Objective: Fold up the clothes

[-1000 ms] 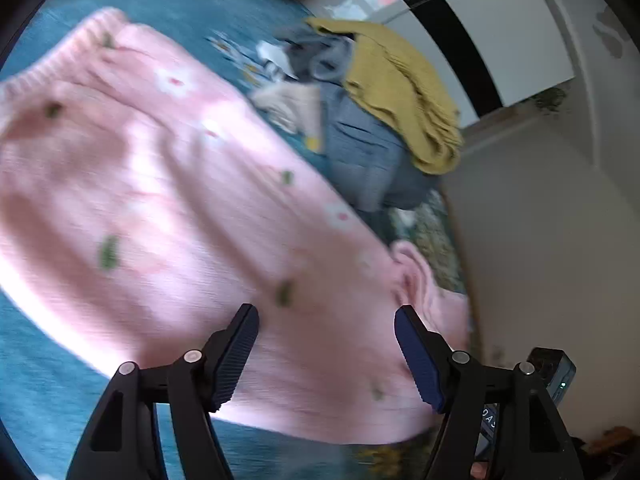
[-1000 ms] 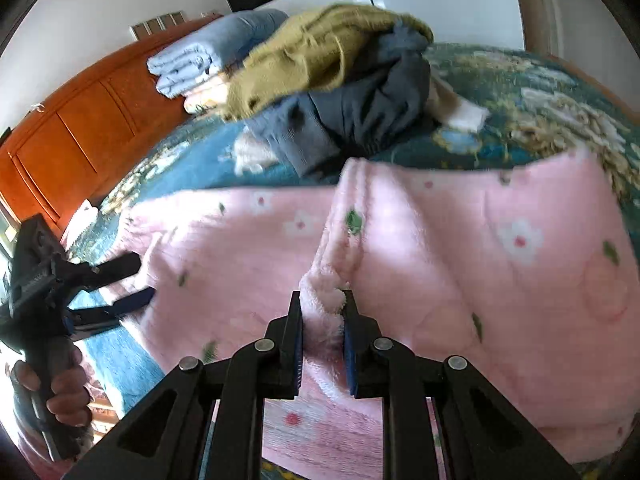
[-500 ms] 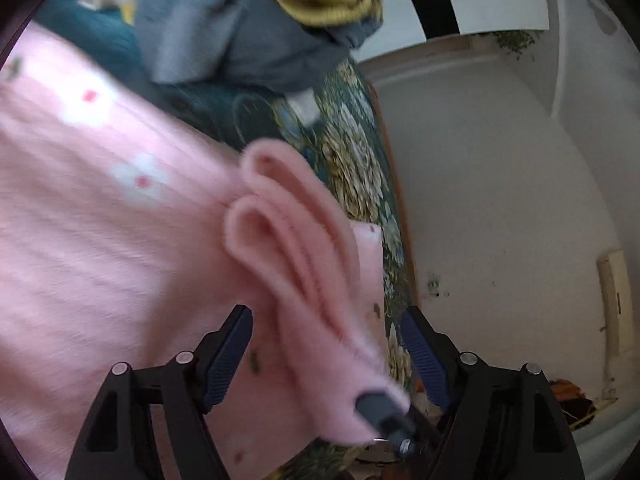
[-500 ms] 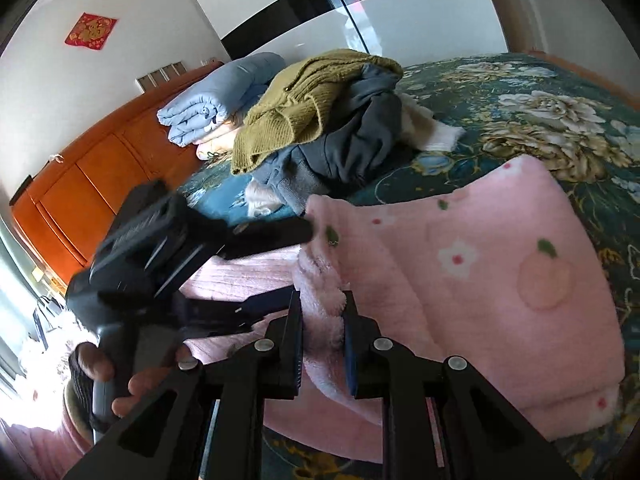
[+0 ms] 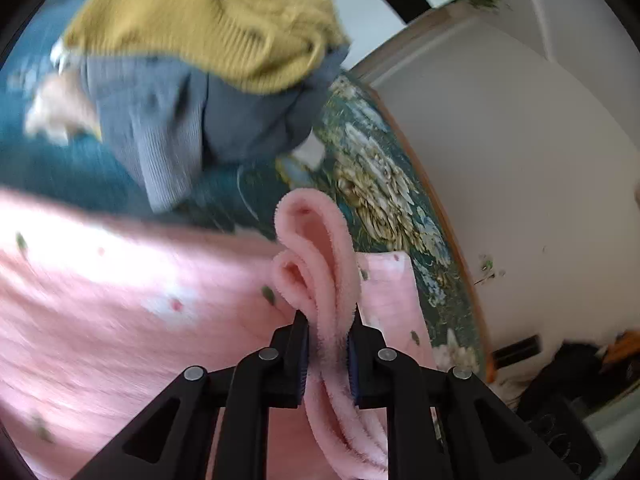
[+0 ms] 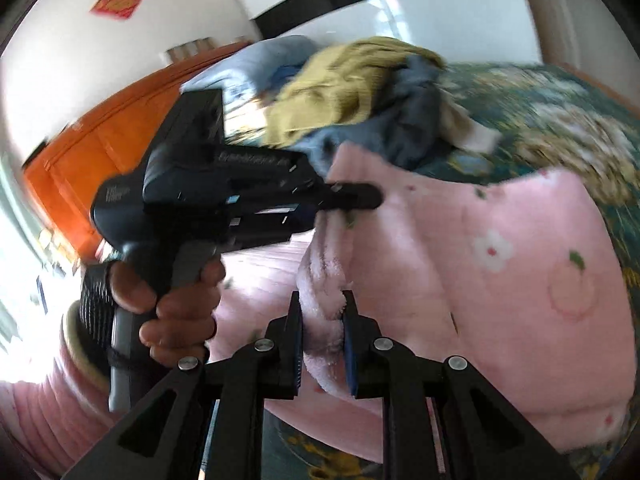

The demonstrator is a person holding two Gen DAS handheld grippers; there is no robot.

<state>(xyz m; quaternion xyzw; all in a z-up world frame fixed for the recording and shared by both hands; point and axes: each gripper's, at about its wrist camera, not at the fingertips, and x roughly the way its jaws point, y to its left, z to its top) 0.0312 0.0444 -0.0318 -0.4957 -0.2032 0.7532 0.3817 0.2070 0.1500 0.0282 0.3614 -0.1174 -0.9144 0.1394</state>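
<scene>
**Pinching the pink garment from both sides**

Looking from the left wrist, the left gripper (image 5: 327, 334) was closing, with a doubled fold of the pink fleece garment (image 5: 132, 304) pressed between its pads. The garment lay on the floral bedspread (image 5: 384, 184), near a yellow sweater (image 5: 208, 20) piled on grey clothes (image 5: 168, 120).

From the right wrist, the right gripper (image 6: 322, 328) was clamped on a bunched edge of the same garment. A hand (image 6: 176, 312) held the left gripper just beside it.

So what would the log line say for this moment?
left gripper: closing on pink garment | right gripper: gripping same garment | fold: underway
</scene>
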